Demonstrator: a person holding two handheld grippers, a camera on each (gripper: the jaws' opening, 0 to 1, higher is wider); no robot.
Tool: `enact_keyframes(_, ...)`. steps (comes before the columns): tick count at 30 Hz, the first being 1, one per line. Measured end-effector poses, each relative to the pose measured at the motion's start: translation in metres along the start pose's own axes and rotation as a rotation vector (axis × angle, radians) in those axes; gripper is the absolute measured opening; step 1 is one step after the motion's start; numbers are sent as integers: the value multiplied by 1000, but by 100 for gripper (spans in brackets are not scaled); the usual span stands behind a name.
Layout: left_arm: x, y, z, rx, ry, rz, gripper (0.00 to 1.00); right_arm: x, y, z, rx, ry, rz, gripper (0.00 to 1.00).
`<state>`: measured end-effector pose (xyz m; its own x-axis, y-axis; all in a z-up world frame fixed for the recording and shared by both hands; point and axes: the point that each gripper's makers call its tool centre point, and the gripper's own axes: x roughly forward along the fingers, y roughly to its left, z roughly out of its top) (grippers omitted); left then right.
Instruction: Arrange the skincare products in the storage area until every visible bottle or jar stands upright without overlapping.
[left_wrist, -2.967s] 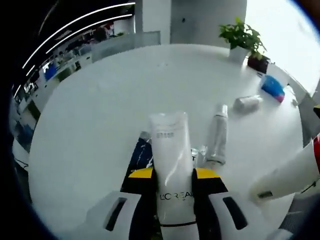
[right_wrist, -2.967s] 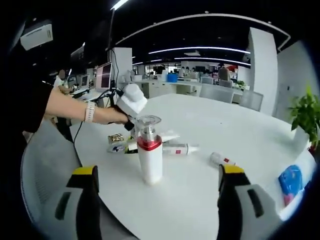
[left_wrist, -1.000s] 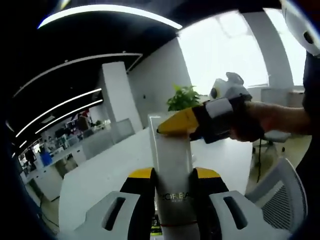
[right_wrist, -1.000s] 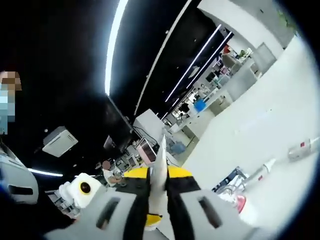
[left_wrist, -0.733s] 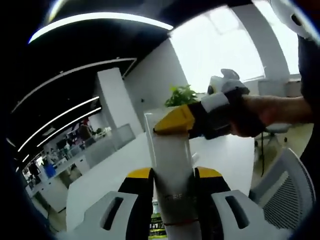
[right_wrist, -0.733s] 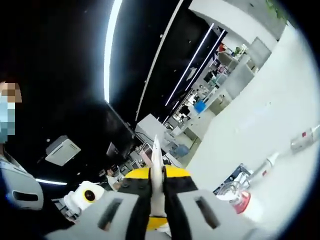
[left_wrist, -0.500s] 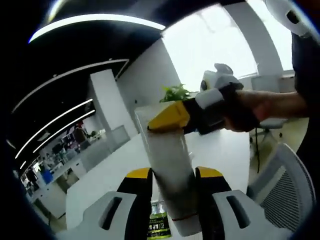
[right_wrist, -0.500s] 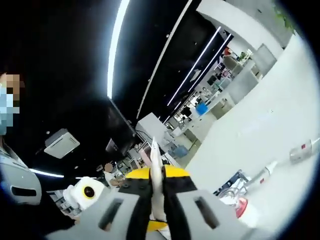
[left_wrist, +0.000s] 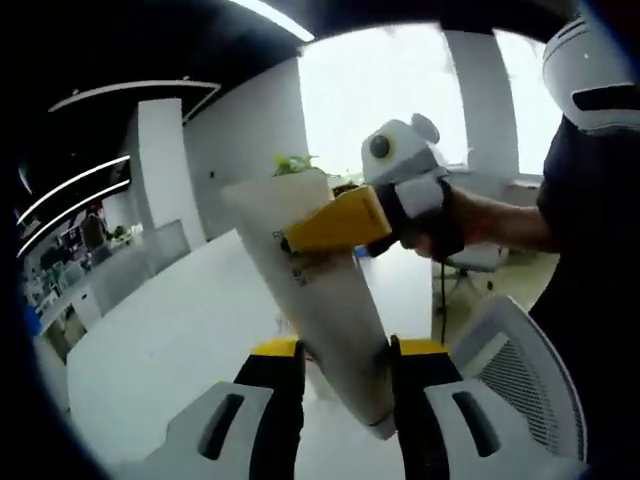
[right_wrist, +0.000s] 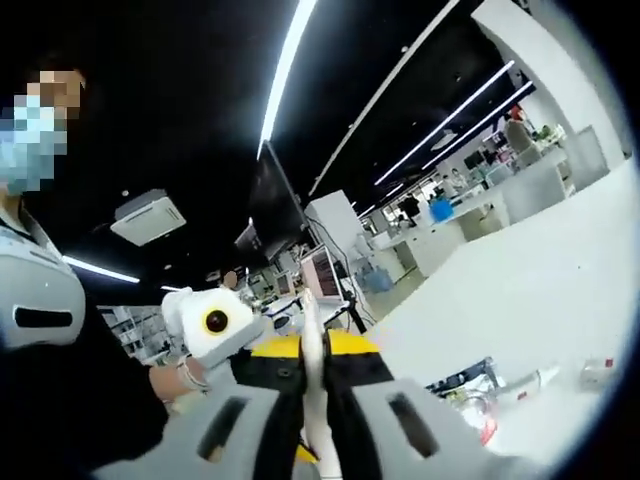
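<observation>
Two grippers share one white tube (left_wrist: 320, 320), which I hold in the air above the white table (left_wrist: 170, 340), tilted so its flat crimped end leans up and to the left in the left gripper view. My left gripper (left_wrist: 345, 385) has its jaws closed narrow around the tube's lower body, near the cap end, which I judge keeps the heavy end steady. My right gripper (left_wrist: 335, 222), seen there entering from the right in my hand (left_wrist: 450, 215), pinches the upper part of the tube with its yellow jaw laid across the flat face; in the right gripper view the same tube (right_wrist: 313, 370) appears edge-on as a thin white blade clamped between the closed jaws of that gripper (right_wrist: 314, 375). I read this double hold as a mid-air handover or reorientation, turning the tube so it can be stood on its cap. Further out, other products lie on the table (right_wrist: 560, 300): a red-collared bottle (right_wrist: 478, 418), a slim tube (right_wrist: 530, 380) and a dark packet (right_wrist: 470, 378), none clearly upright, so much arranging remains.
</observation>
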<state>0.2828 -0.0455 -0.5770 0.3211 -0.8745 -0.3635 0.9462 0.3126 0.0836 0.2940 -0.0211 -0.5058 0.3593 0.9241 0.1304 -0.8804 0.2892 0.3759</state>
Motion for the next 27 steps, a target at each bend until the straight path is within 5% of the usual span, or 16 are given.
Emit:
enact_keyframes(4, 5, -5, -4, -19, 4, -43, 29, 2, 10, -7, -79, 56, 40, 5)
enact_keyframes(14, 15, -21, -29, -14, 83, -132, 29, 6, 19, -39, -91, 137, 93, 5)
enact_keyframes(19, 20, -24, -43, -139, 101, -117, 22, 3, 18, -49, -164, 178, 108, 7)
enact_keyframes(27, 28, -26, -55, -115, 131, -106, 19, -3, 10, -67, -275, 332, 78, 10)
